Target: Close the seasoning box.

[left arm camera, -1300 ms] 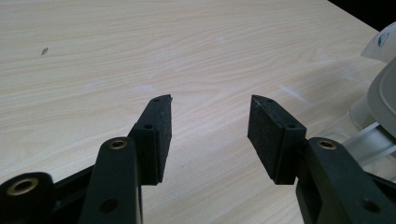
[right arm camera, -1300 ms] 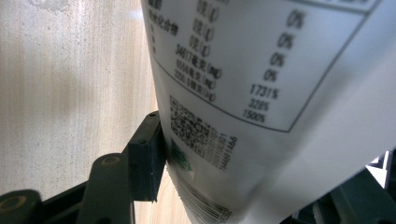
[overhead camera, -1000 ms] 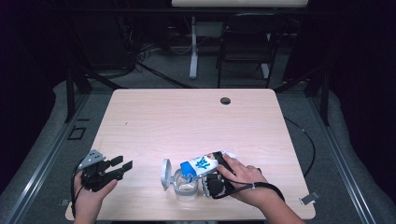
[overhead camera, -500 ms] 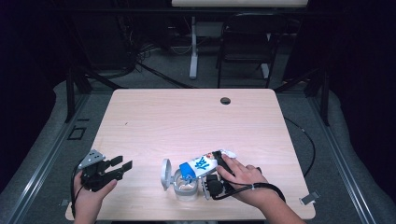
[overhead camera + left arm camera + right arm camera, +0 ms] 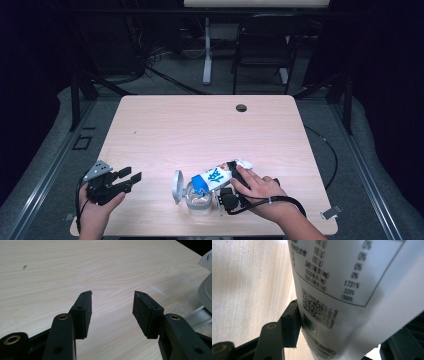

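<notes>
Percentages 1731%, 329% and 1500% print on the white pouch (image 5: 352,290) clamped in the right gripper (image 5: 231,186); overhead, its blue end tilts over a clear jar (image 5: 199,199) on the bench (image 5: 210,130). Left gripper (image 5: 112,312) gapes empty.

From the high view I am losing most of the right gripper (image 5: 231,186) under the hand (image 5: 260,190), so I am not seeing its jaws there. In the right gripper view the pouch (image 5: 352,295) is running off the top and right edges, its far print is blurring, and it is covering the right-hand jaw. In the left gripper view the jar (image 5: 203,293) is getting cut off by the right edge. I am unable to make out what is lying inside the jar (image 5: 198,199) from above.
</notes>
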`<state>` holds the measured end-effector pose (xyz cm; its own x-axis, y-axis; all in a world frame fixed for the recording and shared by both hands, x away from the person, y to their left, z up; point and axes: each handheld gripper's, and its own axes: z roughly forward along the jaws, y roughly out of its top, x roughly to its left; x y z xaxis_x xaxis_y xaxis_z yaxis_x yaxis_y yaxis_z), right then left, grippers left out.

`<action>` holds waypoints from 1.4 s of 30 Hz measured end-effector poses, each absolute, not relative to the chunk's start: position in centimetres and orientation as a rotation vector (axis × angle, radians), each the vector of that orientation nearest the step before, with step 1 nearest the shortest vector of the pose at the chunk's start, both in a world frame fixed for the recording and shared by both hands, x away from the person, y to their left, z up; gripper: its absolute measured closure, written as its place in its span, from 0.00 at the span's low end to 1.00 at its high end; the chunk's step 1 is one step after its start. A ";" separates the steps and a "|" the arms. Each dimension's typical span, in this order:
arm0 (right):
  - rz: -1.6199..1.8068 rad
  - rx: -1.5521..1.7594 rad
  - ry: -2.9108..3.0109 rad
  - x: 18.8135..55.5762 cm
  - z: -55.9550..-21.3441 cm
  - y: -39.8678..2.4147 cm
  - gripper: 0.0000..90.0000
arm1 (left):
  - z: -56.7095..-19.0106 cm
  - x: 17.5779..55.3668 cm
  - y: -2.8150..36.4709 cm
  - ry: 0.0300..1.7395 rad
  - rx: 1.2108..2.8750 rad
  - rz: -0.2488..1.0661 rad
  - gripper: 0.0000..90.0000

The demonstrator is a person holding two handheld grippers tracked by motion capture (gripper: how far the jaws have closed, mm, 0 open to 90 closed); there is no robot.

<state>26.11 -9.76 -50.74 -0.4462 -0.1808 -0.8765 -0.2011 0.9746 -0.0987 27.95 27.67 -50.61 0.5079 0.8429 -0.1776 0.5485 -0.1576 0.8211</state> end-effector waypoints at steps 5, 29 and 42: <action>0.011 -0.287 2.031 26.1 -50.7 -9.7 0.47 | -50.6 27.9 27.7 1.158 1.837 0.406 0.56; 0.013 -0.352 1.997 26.4 -50.8 -9.8 0.48 | -50.7 28.0 27.7 1.162 1.834 0.404 0.56; 0.001 -0.379 1.979 26.5 -50.8 -9.7 0.48 | -50.7 28.0 27.7 1.163 1.830 0.404 0.56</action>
